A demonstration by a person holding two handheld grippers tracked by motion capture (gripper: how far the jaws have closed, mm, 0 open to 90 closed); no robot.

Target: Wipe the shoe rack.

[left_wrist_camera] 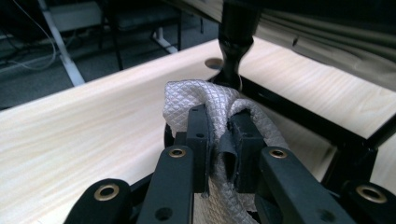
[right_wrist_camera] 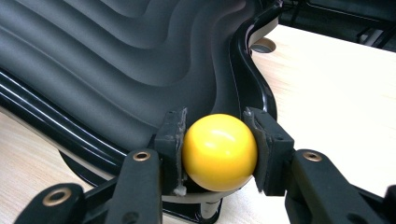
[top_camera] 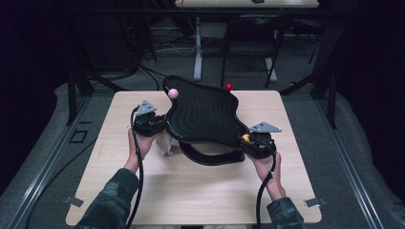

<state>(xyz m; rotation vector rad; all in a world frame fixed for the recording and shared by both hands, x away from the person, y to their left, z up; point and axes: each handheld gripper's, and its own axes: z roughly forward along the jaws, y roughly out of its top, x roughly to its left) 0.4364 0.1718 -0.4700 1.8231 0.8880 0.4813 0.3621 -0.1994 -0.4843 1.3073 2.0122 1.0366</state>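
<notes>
Right gripper (right_wrist_camera: 219,151) at the bottom, black jaws clamped on a glossy yellow ball knob (right_wrist_camera: 219,151), one pad against each side. Just behind the knob, a black wavy tray (right_wrist_camera: 116,60) with stepped, rippled contours across its surface and a shiny raised rim curving past the knob. Under the rim, a pale strip of edge catching light. Beneath and to the right, a light wooden table (right_wrist_camera: 336,93). Near the top, a round hole (right_wrist_camera: 264,45) in the tabletop, close beside the tray's rim.

ball (right_wrist_camera: 219,151) glossy yellow | cloth (left_wrist_camera: 196,95) quilted | table (top_camera: 200,191) pale wood
</notes>
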